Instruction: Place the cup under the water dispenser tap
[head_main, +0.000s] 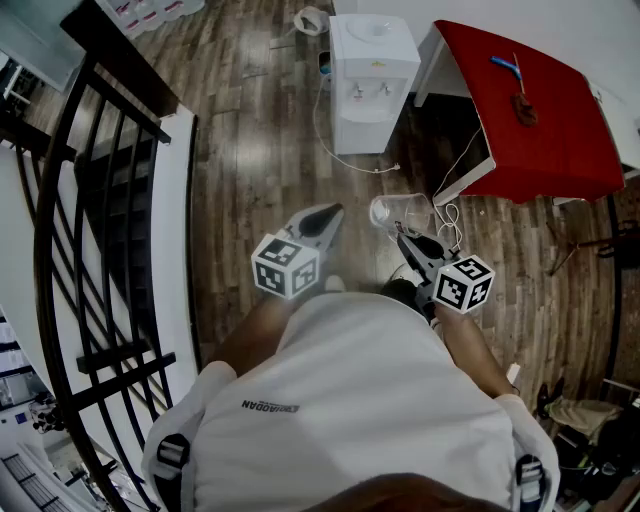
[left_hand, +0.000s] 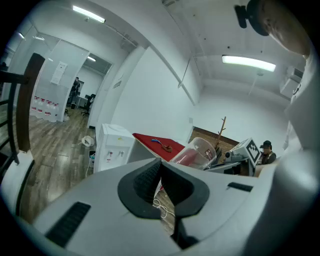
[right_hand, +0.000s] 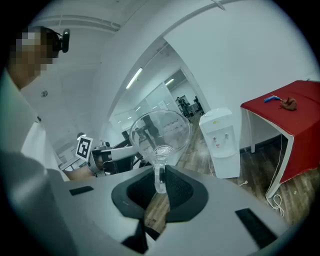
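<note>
Right gripper view: right tool (right_hand: 160, 186) is clamped on the clear cup (right_hand: 161, 131); water dispenser (right_hand: 220, 144) sits well ahead of it; left tool (left_hand: 161, 176) has its jaws together, empty.

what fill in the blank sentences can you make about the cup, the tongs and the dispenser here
1. The right tongs are shut on a clear cup, while the left tongs are shut on ___.
2. The water dispenser, seen from the head view, is ___ in colour.
3. Beside the dispenser stands a table with a ___ top.

Missing words: nothing; white; red
</note>
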